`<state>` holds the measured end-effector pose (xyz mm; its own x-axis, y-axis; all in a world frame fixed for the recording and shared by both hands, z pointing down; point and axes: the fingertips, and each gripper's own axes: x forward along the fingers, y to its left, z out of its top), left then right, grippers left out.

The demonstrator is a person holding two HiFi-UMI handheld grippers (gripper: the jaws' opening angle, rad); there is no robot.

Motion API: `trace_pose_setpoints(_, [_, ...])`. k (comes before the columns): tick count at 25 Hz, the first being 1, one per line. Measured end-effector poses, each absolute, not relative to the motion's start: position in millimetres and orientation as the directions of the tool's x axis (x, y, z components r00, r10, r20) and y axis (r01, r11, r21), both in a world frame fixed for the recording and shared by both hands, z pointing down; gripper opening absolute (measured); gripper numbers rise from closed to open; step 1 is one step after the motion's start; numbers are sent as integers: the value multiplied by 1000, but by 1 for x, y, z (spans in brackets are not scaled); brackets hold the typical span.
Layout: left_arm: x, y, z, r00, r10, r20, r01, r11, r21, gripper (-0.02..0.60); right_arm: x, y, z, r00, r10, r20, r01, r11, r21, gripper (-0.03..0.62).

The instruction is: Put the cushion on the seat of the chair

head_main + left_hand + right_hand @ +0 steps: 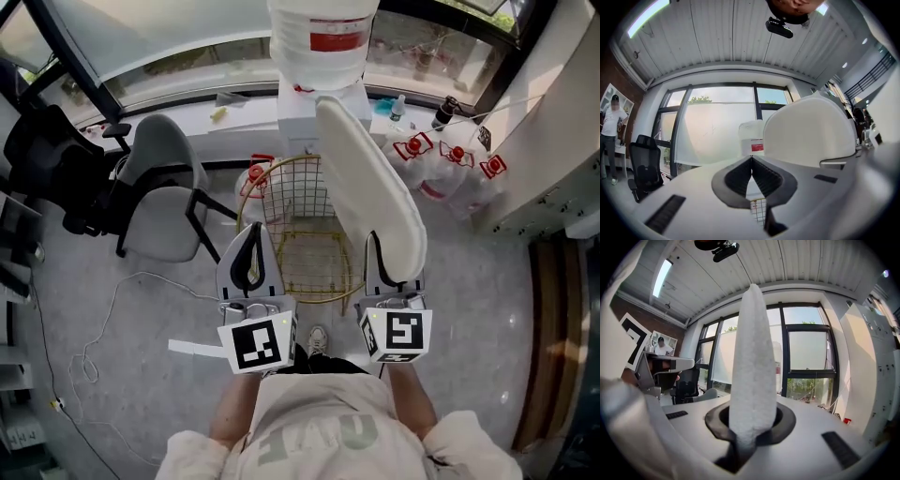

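A cream cushion (370, 187) stands on edge, and my right gripper (389, 262) is shut on its lower rim. In the right gripper view the cushion (752, 357) rises straight up out of the right gripper (751, 413). Below and left of it stands the gold wire chair (305, 253), seat bare, just ahead of both grippers. My left gripper (254, 230) hovers at the chair's left side. Its pads meet at the tips in the left gripper view, so the left gripper (751, 160) is shut on nothing. There the cushion (806, 136) shows at the right.
A white water dispenser with a big bottle (319, 47) stands right behind the chair. A grey office chair (164, 197) and a black one (47, 159) are at the left. Water jugs with red handles (441, 164) sit at the right; a cable (103, 319) trails on the floor.
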<state>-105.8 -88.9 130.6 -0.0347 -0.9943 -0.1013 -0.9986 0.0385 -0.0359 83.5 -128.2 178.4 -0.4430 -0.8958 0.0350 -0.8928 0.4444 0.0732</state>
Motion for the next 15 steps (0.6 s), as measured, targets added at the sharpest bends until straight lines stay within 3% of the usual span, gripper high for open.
trace_pose_setpoints(15, [-114, -129, 93, 12, -984, -180, -999, -5, -36, 14, 59, -160, 136, -430, -900, -70, -900, 422, 106, 49])
